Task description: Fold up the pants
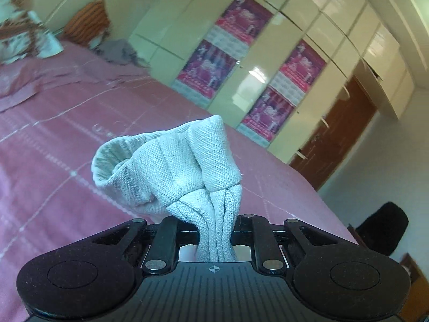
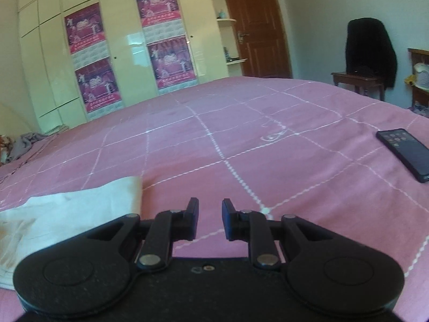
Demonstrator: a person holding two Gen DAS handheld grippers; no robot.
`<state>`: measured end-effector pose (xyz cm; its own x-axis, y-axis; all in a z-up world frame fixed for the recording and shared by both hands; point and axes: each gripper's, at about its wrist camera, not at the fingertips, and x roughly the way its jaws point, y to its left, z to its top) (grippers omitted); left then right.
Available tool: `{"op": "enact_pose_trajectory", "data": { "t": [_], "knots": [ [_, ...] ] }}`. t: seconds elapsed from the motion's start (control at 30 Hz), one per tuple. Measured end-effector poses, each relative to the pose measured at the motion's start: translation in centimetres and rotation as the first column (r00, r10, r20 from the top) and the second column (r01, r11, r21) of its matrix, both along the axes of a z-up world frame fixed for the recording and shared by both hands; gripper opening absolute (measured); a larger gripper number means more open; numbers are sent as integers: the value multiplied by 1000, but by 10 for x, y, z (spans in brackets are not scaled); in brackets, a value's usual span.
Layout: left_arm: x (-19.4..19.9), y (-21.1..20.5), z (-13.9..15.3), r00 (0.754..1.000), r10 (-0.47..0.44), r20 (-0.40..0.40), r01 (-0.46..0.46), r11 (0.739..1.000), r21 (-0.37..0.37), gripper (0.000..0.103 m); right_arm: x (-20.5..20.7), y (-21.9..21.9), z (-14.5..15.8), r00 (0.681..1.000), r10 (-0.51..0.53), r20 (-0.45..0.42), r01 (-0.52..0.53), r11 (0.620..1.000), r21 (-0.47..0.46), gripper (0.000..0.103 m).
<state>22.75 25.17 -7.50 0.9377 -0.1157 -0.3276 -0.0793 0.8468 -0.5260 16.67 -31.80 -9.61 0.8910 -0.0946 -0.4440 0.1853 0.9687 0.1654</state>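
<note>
A: Bunching up between the closed jaws of the left tool (image 1: 214, 230) is a gathered fold of the pale pants (image 1: 171, 166), lifted clear of the bed (image 1: 53, 139). The ribbed cloth fans out above the grip, one hemmed edge curling open toward the left.

B: And the rest of the pants?

A: In the right wrist view a flat pale stretch of pants (image 2: 75, 209) lies on the bed's near left part, just left of the right tool (image 2: 210, 220). Whether it joins the bunched part, I cannot tell.

B: What is the right tool doing?

A: Its jaws stand narrow, with a small gap and nothing between them. It hangs over the pink bedspread beside the cloth, not touching it.

B: What else is on the bed?

A: A dark phone (image 2: 407, 153) lies near the right edge, well apart from the pants. Toward the far left corner sits a crumpled grey garment (image 2: 24, 145), and in the left wrist view an orange striped pillow (image 1: 88, 21) near it.

B: Beyond the bed?

A: Cream wardrobe (image 2: 126, 40) doors carrying four pink posters (image 2: 83, 26), a brown door (image 2: 254, 24) to their right, and a chair (image 2: 359, 80) draped with a black garment (image 2: 370, 48) by the wall.
</note>
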Motion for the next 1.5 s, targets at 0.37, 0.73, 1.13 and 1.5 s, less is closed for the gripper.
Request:
{"op": "enact_pose_trajectory", "data": {
  "t": [0.37,0.73,1.13,1.5],
  "knots": [
    [49,-122,42,972,-234,-24,235,957,170,16,2,-50,-10,992,-129,-16,129,991,18,22],
    [78,-260,50,867,-451,-210,497,757,425,17,7,-59,-13,993,-111,-28,113,992,64,22],
    [58,-348,28,736,-540,-409,661,440,608,48,10,-64,-19,995,-95,-41,99,988,115,22],
    [0,-272,71,889,-442,-121,448,783,432,77,3,-58,-15,997,-80,7,79,987,139,22]
  ]
}}
